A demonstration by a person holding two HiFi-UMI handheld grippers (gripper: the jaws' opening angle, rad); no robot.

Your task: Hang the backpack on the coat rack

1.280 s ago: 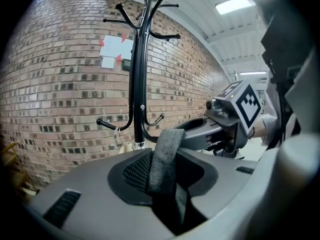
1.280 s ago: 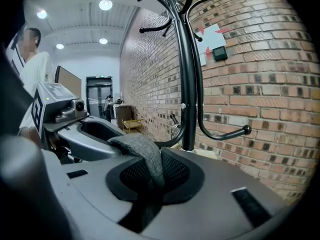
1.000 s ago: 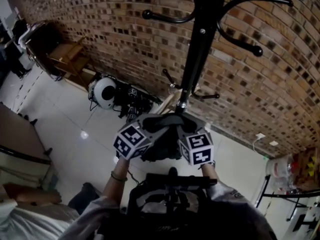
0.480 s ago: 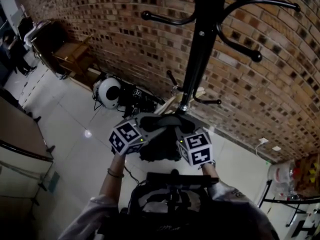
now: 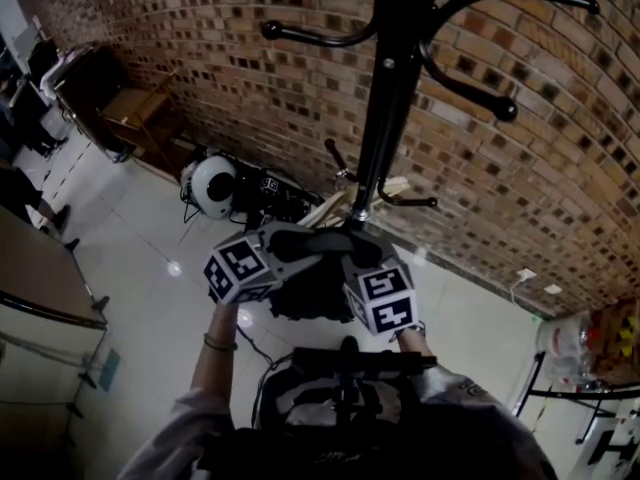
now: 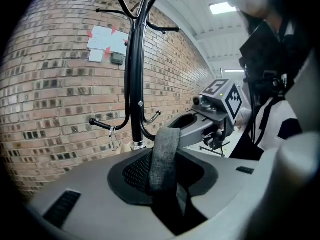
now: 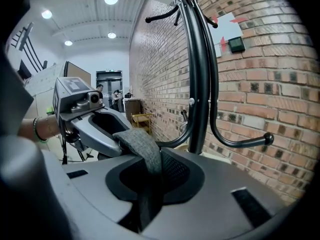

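Observation:
The black coat rack (image 5: pixel 385 98) stands against the brick wall, with a curved hook (image 5: pixel 480 93) to the right and another hook (image 5: pixel 310 36) to the left. In front of its pole the dark backpack (image 5: pixel 315 293) hangs by its grey top strap (image 5: pixel 320 243), which both grippers hold up. My left gripper (image 5: pixel 290 240) is shut on the strap (image 6: pixel 162 156), and so is my right gripper (image 5: pixel 355 250), a little further along the strap (image 7: pixel 142 149). The rack's pole (image 6: pixel 134 84) rises just beyond the jaws, with a hook (image 7: pixel 245 143) to the right in the right gripper view.
A white helmet-like object (image 5: pixel 212 183) and a tangle of black gear (image 5: pixel 265 198) lie on the floor by the wall. A wooden cart (image 5: pixel 135 118) stands far left, a table edge (image 5: pixel 40 278) near left, a metal stand (image 5: pixel 570 398) at lower right. Short lower hooks (image 5: pixel 410 201) stick out from the pole.
The left gripper has rolled a little and its marker cube has drifted left. Both grippers still hold the strap in front of the pole; the right one has hardly moved.

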